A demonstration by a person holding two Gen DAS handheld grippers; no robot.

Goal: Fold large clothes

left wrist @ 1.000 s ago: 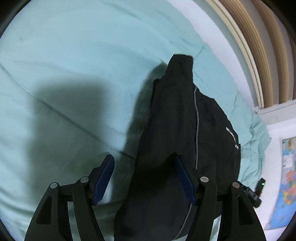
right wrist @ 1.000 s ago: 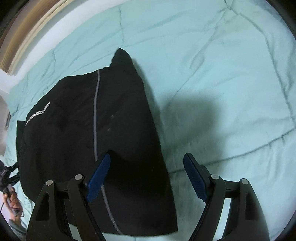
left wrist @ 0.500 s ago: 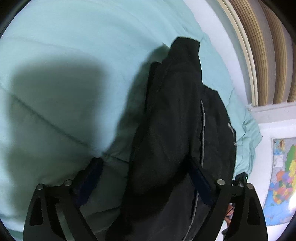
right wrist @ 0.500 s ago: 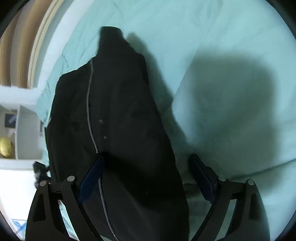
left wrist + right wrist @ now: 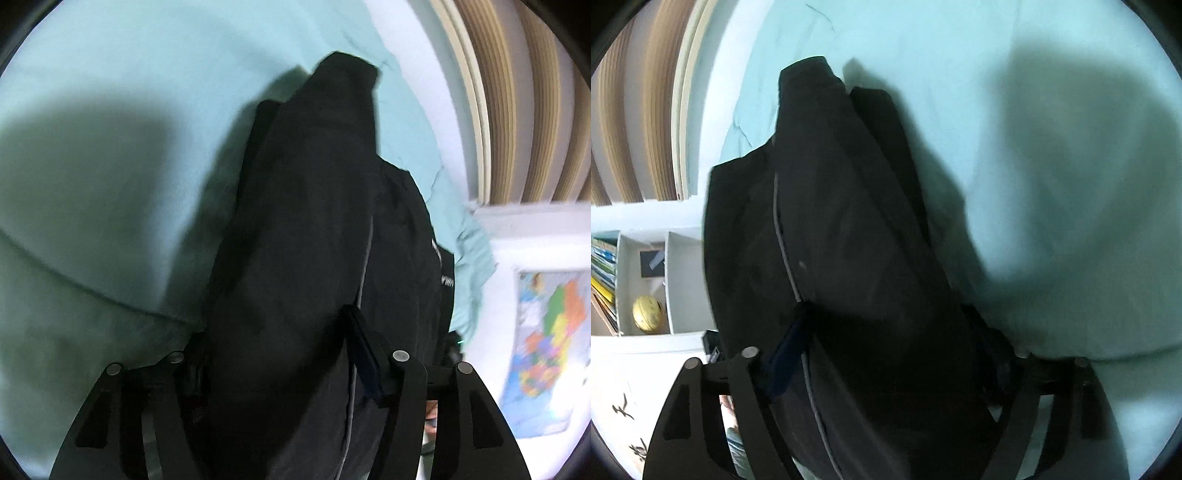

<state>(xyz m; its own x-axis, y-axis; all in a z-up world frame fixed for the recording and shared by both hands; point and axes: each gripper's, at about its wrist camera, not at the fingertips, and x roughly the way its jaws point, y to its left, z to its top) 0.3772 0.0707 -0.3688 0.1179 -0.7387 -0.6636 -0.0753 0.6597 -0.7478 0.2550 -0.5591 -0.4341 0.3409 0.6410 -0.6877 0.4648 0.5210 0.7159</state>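
Observation:
A large black garment (image 5: 306,236) with a thin grey piping line lies on a pale green bedspread (image 5: 110,110) and rises toward both cameras. My left gripper (image 5: 277,354) is shut on its near edge, with the cloth bunched between the blue pads. The garment also fills the right wrist view (image 5: 842,240). My right gripper (image 5: 886,362) is shut on the other part of the near edge. The lifted cloth hides part of each gripper's fingers.
The green bedspread (image 5: 1034,110) stretches away beyond the garment. A wall with beige curtains (image 5: 517,92) and a coloured map (image 5: 546,332) is to the right in the left wrist view. A white shelf (image 5: 646,280) with books and a yellow ball stands beside the bed.
Both grippers have dropped onto the garment's near edge and closed on it. The cloth now lifts and bunches toward the cameras.

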